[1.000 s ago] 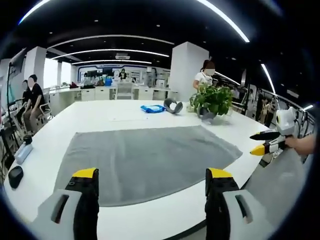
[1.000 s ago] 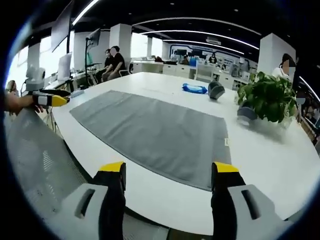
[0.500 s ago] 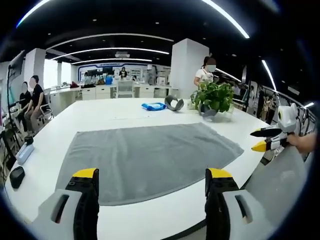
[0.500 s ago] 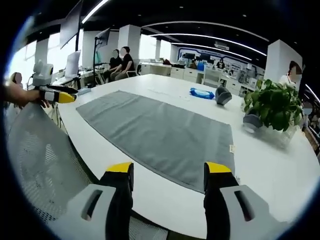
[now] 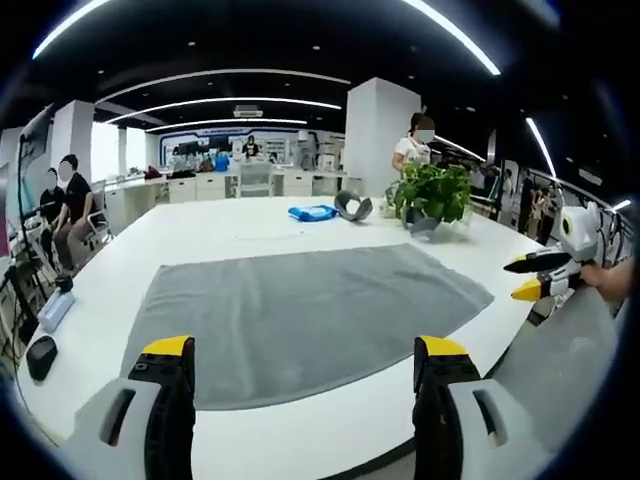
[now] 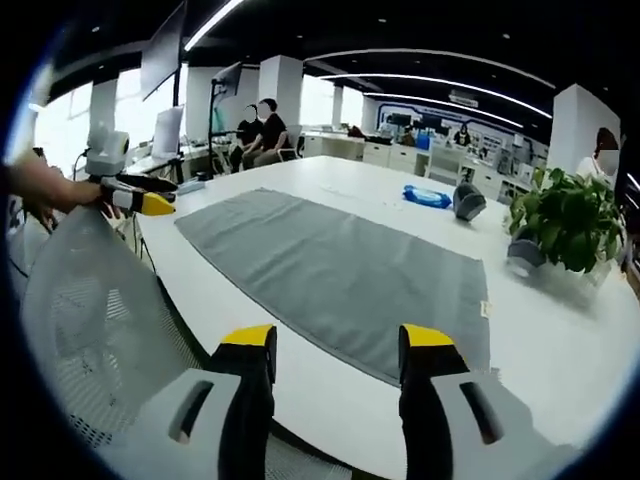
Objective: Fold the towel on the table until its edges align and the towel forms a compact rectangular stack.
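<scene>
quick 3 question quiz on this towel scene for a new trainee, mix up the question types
1. True or false: the grey towel lies spread flat and unfolded on the white table.
2. Multiple choice: which of these sits nearest the potted plant? A) the blue cloth B) a red mug C) a laptop
3. Fill in: the left claw and right claw both stand ____, holding nothing.

Key: 1 true. 2 A. 3 open.
</scene>
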The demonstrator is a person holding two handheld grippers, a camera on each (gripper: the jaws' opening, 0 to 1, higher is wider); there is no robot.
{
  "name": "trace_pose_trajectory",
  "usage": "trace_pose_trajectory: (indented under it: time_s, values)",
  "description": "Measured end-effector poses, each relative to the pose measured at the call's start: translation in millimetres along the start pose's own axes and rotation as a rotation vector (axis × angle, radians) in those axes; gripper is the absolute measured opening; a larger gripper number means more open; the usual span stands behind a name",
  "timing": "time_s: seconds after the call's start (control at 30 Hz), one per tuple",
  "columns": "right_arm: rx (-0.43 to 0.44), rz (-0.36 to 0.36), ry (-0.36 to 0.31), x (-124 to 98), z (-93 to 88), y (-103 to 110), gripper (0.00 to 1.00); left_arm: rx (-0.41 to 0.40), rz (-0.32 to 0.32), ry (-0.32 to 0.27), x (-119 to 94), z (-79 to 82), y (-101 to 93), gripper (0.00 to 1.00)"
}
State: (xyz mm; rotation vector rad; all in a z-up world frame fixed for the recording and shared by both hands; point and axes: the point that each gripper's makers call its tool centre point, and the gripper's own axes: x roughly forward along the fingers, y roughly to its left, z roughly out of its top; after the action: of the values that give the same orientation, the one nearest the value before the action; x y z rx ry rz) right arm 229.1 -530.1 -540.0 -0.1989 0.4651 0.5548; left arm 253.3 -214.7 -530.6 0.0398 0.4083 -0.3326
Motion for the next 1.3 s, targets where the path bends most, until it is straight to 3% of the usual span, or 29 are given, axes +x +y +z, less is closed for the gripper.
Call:
trace_pose_trajectory:
  time_s: [0.23,0.43,0.63,0.77,1.03,1.17,1.3]
  values:
    - [0.01,0.059,0.047,5,-9.4,11,0.49,-0.03,0.045,0.022,-3,-4.9,6.0,0.92]
    - [0.022,0.058,-0.008,2,-0.2,11,0.46,-0.011,0.001,0.038,-1,-5.3,-5.0,0.91]
    - [0.041,0.059,0.014,3,-4.6,11,0.46,-0.046,-0.025,-0.034,-4,7.6,-9.0,0.91]
    - [0.062,0.048,0.038,4,-10.4,6,0.46,-0.053,-0.01,-0.048,-3,10.7,-4.8,0.91]
    - [0.056,0.028,0.002,1,-4.1,4,0.45,-0.06,-0.007,-0.078,-3,14.1,2.3,0.89]
    - [0.068,0.025,-0.028,0,1.3,4,0.46,-0.032,-0.036,-0.094,-2,17.3,-1.2,0.87]
    - [0.095,-0.009,-0.06,-1,5.8,-2,0.53,0.054,-0.028,0.009,2,-0.1,-1.3,0.85]
